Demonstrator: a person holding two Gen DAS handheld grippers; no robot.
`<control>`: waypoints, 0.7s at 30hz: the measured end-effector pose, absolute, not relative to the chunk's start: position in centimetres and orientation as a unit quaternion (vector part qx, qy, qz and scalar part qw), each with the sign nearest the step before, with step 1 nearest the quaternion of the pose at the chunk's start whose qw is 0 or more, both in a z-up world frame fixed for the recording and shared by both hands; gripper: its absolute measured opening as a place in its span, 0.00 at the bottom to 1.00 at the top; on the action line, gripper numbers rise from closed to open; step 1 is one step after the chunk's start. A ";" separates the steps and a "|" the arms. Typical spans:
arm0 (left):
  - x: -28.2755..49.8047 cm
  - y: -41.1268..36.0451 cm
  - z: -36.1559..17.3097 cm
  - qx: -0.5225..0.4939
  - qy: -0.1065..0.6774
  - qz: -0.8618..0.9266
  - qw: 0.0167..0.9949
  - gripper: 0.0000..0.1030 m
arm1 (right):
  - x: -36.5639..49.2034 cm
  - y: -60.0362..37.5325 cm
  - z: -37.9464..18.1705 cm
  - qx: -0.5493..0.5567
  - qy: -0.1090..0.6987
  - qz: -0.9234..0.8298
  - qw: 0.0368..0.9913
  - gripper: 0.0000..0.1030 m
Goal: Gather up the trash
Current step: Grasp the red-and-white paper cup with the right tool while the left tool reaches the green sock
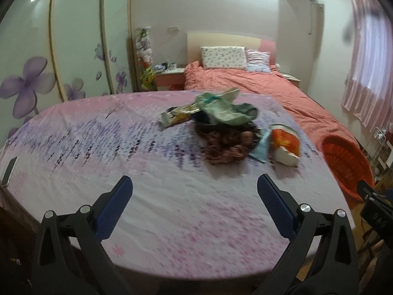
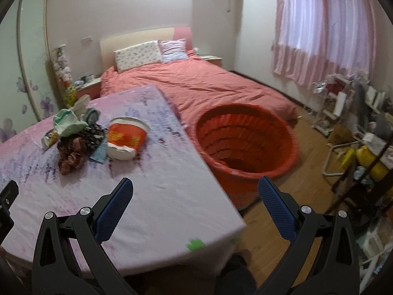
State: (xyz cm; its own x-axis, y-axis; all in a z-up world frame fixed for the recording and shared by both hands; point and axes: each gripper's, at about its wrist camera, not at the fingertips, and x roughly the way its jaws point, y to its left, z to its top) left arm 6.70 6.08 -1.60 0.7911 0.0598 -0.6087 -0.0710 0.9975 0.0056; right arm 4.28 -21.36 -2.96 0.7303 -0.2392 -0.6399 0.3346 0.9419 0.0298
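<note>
My left gripper [image 1: 194,184] and right gripper [image 2: 195,185] both hang released, empty, above pink floral-clothed table [image 1: 98,147], crushed orange paper cup [image 2: 125,139] beside red plastic basket [image 2: 245,137].

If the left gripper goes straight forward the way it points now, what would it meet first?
Probably the trash pile on the pink tablecloth. The left gripper has its jaws open and nothing between them. Only bare cloth shows before the pile, though depth is uncertain.

Left wrist over table [image 1: 73,135], right wrist at its corner, both facing bed [image 2: 196,86]
</note>
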 end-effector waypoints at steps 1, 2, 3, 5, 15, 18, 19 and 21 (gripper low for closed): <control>7.5 6.9 -2.0 -0.013 0.328 0.040 0.944 0.97 | 4.9 -21.2 -3.1 0.073 0.334 -0.147 0.928 0.97; 8.1 7.4 -2.1 -0.015 0.332 0.043 0.942 0.97 | 5.8 -20.9 -3.3 0.073 0.335 -0.137 0.929 0.96; 8.9 8.0 -2.5 -0.017 0.338 0.049 0.940 0.97 | 6.5 -20.6 -3.5 0.073 0.336 -0.132 0.930 0.95; 10.0 9.0 -3.0 -0.017 0.342 0.057 0.938 0.97 | 8.4 -20.1 -3.8 0.074 0.339 -0.121 0.930 0.93; 14.1 10.9 -4.6 -0.020 0.359 0.040 0.932 0.86 | 17.2 -18.5 -6.1 0.135 0.391 -0.051 0.909 0.82; 15.3 11.3 -5.1 -0.024 0.366 0.037 0.930 0.86 | 18.9 -18.0 -6.9 0.152 0.408 -0.052 0.899 0.82; 15.8 11.4 -5.3 -0.026 0.368 0.036 0.929 0.86 | 19.3 -18.0 -7.4 0.153 0.416 -0.054 0.895 0.82; 16.3 11.5 -5.4 -0.030 0.369 0.033 0.929 0.86 | 19.7 -17.9 -8.0 0.156 0.430 -0.054 0.887 0.81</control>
